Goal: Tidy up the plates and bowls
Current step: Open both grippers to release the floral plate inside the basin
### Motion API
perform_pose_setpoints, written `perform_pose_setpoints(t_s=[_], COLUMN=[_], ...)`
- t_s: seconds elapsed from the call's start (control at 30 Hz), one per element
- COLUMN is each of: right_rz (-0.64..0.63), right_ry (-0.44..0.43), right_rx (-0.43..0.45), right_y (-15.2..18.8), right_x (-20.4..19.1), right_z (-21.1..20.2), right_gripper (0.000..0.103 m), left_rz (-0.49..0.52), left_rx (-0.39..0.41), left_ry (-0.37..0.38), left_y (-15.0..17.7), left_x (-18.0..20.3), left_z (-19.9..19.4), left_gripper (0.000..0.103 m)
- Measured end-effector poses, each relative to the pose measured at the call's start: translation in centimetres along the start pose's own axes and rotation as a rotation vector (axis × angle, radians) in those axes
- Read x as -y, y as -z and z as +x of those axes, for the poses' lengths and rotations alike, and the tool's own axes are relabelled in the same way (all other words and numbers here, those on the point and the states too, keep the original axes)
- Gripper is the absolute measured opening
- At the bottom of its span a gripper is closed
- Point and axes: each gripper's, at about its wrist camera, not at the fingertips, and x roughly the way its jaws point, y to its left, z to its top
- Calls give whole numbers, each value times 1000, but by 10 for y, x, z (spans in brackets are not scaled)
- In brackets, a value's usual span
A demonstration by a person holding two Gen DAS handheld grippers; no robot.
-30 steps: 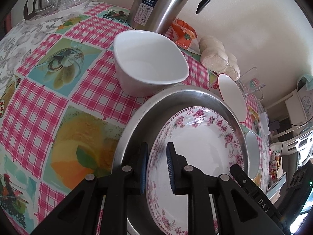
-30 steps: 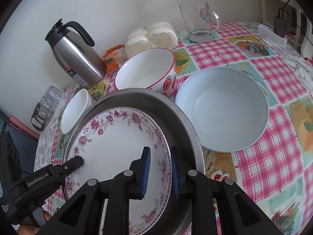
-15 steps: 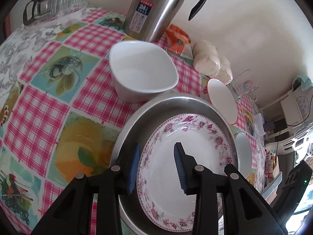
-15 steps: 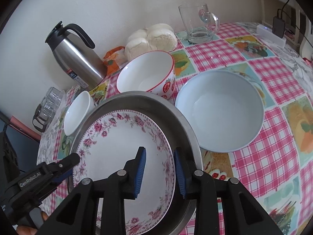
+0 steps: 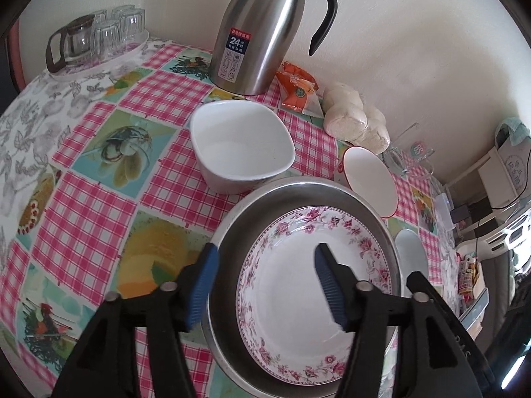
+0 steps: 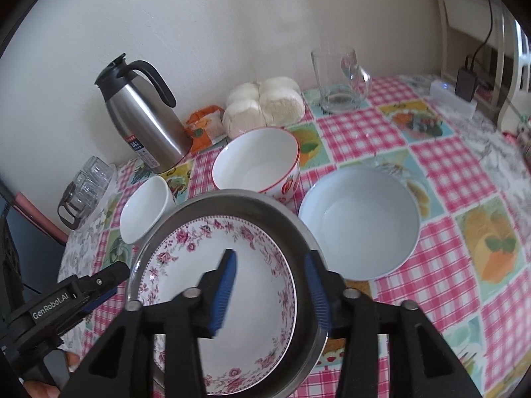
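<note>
Nearest, the floral plate (image 6: 229, 285) lies flat inside the steel basin (image 6: 232, 199). Both grippers straddle its rims. The left gripper (image 5: 265, 285) and the right gripper (image 6: 272, 292) have jaws that are opening, and no pad presses on anything; the plate sits free below them. Beyond the basin, the pale blue bowl (image 6: 360, 222) lies right of the right gripper, so this hand is nearer to it. Farther stand the strawberry bowl (image 6: 257, 164) and the white square bowl (image 5: 240, 151).

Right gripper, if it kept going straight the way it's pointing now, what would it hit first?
Most likely the floral plate lying in the steel pan; the right gripper is opening, empty, straddling their right rims. Depth is uncertain.
</note>
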Motion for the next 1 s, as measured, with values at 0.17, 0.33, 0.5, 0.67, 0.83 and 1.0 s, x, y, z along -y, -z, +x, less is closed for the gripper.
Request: perform_pose_setpoints(t_s=[0.17,0.33,0.5,0.67,0.83,1.0], right_rz=[-75,-75,-81,-70,-62,-62], right_ry=[50,62,88,90,88,80], right_rx=[15,-4,-16,-16,-13,11], right_y=[2,5,7,6,6,5], right_x=[-11,-9,-7,-3,-1,-2], right_z=[-3,2,7,7,8,5], right_gripper=[70,82,99,103,103,103], left_rz=[25,72,76,75,95,119], left_rx=[-13,1,29,42,43,121], left_ry=[-66,-160,-193,-215,-222,-222], left_y=[3,5,4,2,3,2], left_x=[1,3,1,0,6,13], left_z=[4,7,4,3,4,-4], left_gripper=[83,88,95,96,98,98])
